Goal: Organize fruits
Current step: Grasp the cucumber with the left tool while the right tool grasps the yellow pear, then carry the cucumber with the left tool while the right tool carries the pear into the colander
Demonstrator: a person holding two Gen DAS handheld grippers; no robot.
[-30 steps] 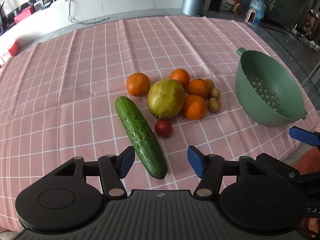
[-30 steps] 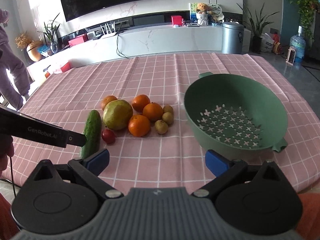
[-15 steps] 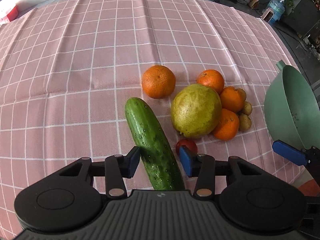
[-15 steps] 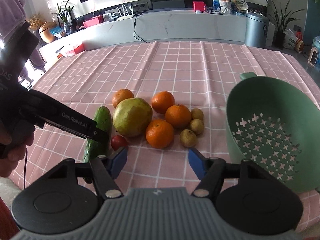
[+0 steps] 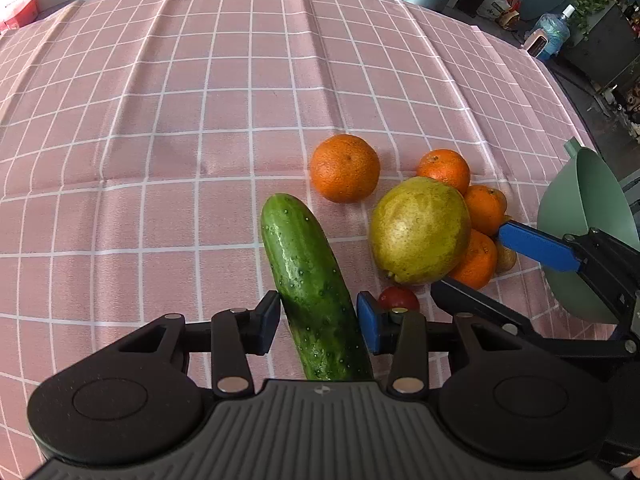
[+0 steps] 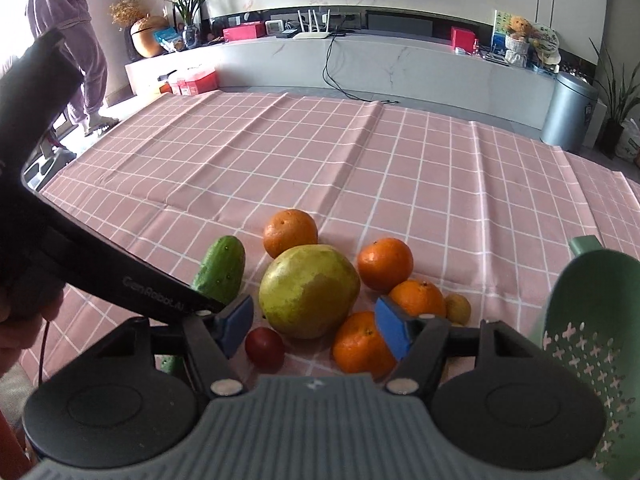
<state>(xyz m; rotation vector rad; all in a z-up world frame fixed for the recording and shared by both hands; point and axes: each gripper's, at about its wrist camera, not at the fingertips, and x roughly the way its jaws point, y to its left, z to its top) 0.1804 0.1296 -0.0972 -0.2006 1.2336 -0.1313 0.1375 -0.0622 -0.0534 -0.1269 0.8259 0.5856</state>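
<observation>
Two jobs split between hands: just closed the left gripper fingers narrowly onto the cucumber lying on the worktop, and set the right gripper fingers half-wide, empty, before the large yellow-green fruit, likely for the colander.

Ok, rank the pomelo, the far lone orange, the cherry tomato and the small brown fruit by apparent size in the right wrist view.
1. Pomelo, clearly largest.
2. Far lone orange, though it lies farther from the camera.
3. Cherry tomato.
4. Small brown fruit; it is partly hidden and farther off than the tomato, so this last ordering is unsure.
</observation>
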